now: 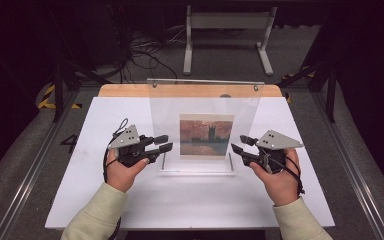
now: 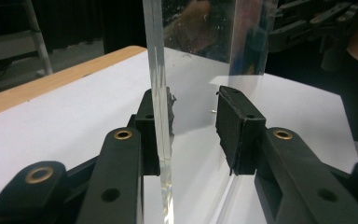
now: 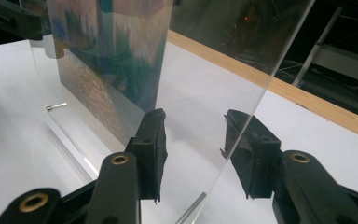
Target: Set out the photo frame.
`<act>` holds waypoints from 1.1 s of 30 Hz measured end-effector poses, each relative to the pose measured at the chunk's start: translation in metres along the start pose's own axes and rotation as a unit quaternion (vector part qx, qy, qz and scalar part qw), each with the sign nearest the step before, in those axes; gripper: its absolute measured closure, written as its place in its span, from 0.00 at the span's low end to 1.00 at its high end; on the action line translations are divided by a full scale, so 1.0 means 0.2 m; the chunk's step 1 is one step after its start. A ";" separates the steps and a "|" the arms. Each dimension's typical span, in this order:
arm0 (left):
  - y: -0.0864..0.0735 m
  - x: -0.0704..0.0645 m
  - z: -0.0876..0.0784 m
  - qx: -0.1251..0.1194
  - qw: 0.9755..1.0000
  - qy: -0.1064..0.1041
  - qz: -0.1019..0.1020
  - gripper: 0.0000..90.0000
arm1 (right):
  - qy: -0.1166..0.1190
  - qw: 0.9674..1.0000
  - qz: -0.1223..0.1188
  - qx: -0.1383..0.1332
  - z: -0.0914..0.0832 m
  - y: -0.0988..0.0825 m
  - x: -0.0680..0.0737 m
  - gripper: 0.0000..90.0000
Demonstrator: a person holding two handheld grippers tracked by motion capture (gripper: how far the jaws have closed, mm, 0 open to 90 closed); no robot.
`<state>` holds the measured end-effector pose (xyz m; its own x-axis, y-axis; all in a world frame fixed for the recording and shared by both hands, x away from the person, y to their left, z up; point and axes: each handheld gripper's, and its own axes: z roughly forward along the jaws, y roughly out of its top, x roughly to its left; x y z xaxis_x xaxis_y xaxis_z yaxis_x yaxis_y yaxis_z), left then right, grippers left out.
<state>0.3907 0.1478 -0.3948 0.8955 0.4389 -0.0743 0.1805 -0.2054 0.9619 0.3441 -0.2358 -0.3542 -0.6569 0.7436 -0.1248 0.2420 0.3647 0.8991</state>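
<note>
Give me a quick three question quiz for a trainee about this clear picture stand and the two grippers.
1. True or false: the left gripper has its jaws shut on the clear panel.
2. What is mounted in the panel?
3. Which edge does the right gripper straddle: A the person's left, B the person's right, C top?

Key: 1 false, jaws are open around its edge. 2 a printed painting. 3 B.

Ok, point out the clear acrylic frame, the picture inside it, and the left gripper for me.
clear acrylic frame point(image 1: 205, 95), high view, bare upper pane.
picture point(image 1: 206, 134), high view, middle of the print.
left gripper point(image 1: 166, 142), high view, between its open fingertips at the frame's left edge.
</note>
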 end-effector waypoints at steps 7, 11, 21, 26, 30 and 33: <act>-0.04 0.02 0.00 0.005 1.000 0.001 -0.024 0.70 | 0.003 1.000 0.005 -0.001 0.04 0.00 -0.02 0.62; -0.06 0.02 0.00 0.016 0.999 0.003 -0.037 0.69 | 0.008 1.000 0.008 -0.007 0.06 0.01 -0.02 0.61; -0.06 0.02 -0.01 0.019 0.999 0.018 -0.038 0.50 | 0.027 0.999 0.027 -0.018 0.08 0.01 -0.03 0.49; -0.05 0.00 -0.08 0.015 0.998 0.051 -0.026 0.33 | 0.018 0.999 0.023 -0.028 0.06 0.03 -0.04 0.34; -0.02 -0.03 -0.17 0.018 0.996 0.081 -0.022 0.25 | 0.020 0.999 0.020 -0.034 0.00 0.04 -0.05 0.27; -0.01 -0.07 -0.25 0.026 0.995 0.090 -0.020 0.23 | 0.023 0.999 0.021 -0.040 -0.05 0.03 -0.06 0.25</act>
<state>0.3577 0.1862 -0.3830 0.8006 0.5962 -0.0596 0.2399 -0.2277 0.9437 0.3474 -0.2478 -0.3426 -0.6796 0.7303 -0.0697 0.2121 0.2865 0.9343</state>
